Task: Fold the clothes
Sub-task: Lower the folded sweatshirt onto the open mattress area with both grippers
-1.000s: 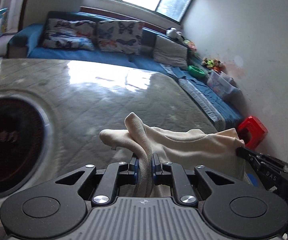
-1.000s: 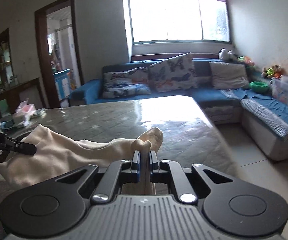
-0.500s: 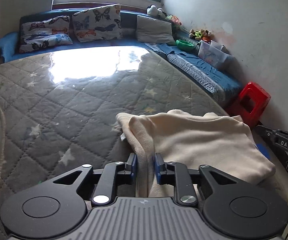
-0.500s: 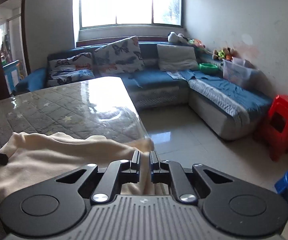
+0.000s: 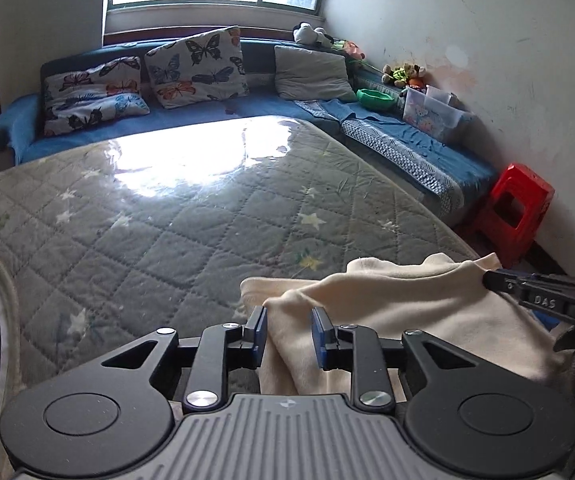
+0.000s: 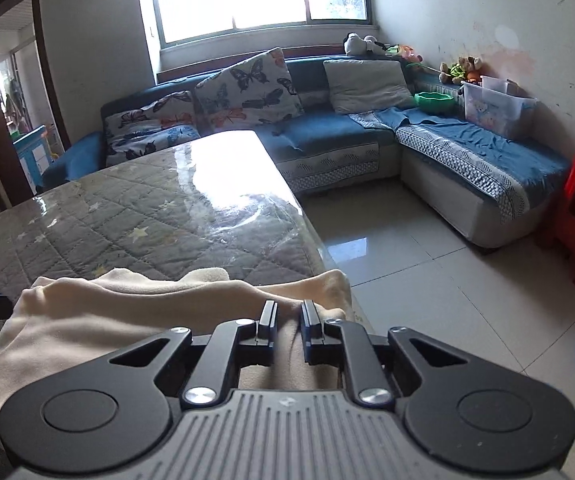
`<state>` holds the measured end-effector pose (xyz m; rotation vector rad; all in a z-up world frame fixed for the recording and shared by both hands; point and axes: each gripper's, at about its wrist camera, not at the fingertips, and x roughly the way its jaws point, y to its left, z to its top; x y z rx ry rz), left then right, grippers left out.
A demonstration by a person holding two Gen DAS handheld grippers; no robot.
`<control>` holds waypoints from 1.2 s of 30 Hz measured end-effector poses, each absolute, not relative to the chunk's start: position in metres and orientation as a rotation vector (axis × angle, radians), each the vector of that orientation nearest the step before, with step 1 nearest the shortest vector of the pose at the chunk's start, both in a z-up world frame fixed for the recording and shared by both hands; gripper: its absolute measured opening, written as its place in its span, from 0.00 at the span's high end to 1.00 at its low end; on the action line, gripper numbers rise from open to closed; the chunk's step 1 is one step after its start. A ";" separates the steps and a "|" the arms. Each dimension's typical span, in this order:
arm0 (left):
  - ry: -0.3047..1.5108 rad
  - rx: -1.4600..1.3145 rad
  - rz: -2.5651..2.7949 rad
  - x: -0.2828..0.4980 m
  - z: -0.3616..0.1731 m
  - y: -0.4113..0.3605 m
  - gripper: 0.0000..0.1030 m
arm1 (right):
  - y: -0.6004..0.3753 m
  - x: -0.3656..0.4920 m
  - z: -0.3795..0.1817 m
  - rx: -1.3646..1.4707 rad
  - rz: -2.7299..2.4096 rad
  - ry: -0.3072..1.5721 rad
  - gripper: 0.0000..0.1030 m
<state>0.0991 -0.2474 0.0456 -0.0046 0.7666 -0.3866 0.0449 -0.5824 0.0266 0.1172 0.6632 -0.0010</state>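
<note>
Two grippers are over the cream garment (image 5: 407, 312), which lies doubled on the near right corner of the quilted table (image 5: 191, 232), one edge close to the table's border. Our left gripper (image 5: 288, 330) has its jaws parted, with a ridge of cloth between the blue pads but not squeezed; our right gripper (image 6: 290, 320) also has a gap between its jaws and the cloth only lies in this gap. So both have let go, and we judge that a fold is just laid down. To do it well, we should draw both grippers back low and straight, so the pads do not drag the upper layer, then check that the edges meet evenly. Whether more folds remain, we cannot tell from here.
</note>
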 end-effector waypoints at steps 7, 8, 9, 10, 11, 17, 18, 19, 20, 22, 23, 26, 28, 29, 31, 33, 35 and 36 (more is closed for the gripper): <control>0.763 0.045 -0.422 0.116 0.041 -0.273 0.74 | -0.566 0.052 0.034 0.091 0.041 0.650 0.82; 0.766 0.052 -0.426 0.118 0.039 -0.276 0.74 | -0.562 0.056 0.032 0.085 0.048 0.654 0.82; 0.769 0.060 -0.427 0.120 0.038 -0.280 0.74 | -0.558 0.060 0.031 0.079 0.055 0.658 0.82; 0.774 0.068 -0.428 0.122 0.035 -0.284 0.74 | -0.554 0.063 0.030 0.073 0.062 0.662 0.82; 0.784 0.076 -0.427 0.124 0.032 -0.287 0.74 | -0.551 0.067 0.027 0.070 0.061 0.669 0.81; 0.782 0.087 -0.415 0.126 0.027 -0.290 0.74 | -0.548 0.064 0.029 0.051 0.060 0.661 0.77; 0.780 0.083 -0.418 0.125 0.029 -0.289 0.74 | -0.548 0.059 0.033 0.051 0.064 0.655 0.77; 0.775 0.076 -0.422 0.121 0.031 -0.286 0.74 | -0.549 0.053 0.036 0.051 0.067 0.648 0.77; 0.769 0.069 -0.426 0.117 0.034 -0.283 0.74 | -0.550 0.045 0.039 0.052 0.074 0.643 0.75; 0.755 0.067 -0.441 0.105 0.038 -0.278 0.74 | -0.550 0.033 0.043 0.054 0.079 0.633 0.72; 0.748 0.065 -0.449 0.099 0.041 -0.275 0.74 | -0.550 0.021 0.045 0.054 0.085 0.630 0.72; 0.731 0.063 -0.481 0.076 0.046 -0.270 0.74 | -0.547 -0.010 0.049 0.050 0.095 0.624 0.72; 0.714 0.075 -0.500 0.060 0.048 -0.268 0.74 | -0.544 -0.027 0.049 0.042 0.100 0.620 0.72; 0.705 0.081 -0.508 0.052 0.049 -0.267 0.74 | -0.542 -0.033 0.049 0.035 0.096 0.617 0.71; 0.696 0.088 -0.515 0.039 0.048 -0.266 0.74 | -0.539 -0.044 0.045 0.018 0.089 0.619 0.71; 0.692 0.098 -0.518 0.029 0.044 -0.265 0.74 | -0.535 -0.052 0.039 0.002 0.084 0.628 0.71; 0.694 0.108 -0.517 0.022 0.039 -0.265 0.74 | -0.532 -0.054 0.033 -0.015 0.081 0.638 0.71; 0.694 0.114 -0.516 0.018 0.036 -0.265 0.74 | -0.530 -0.056 0.030 -0.027 0.077 0.631 0.71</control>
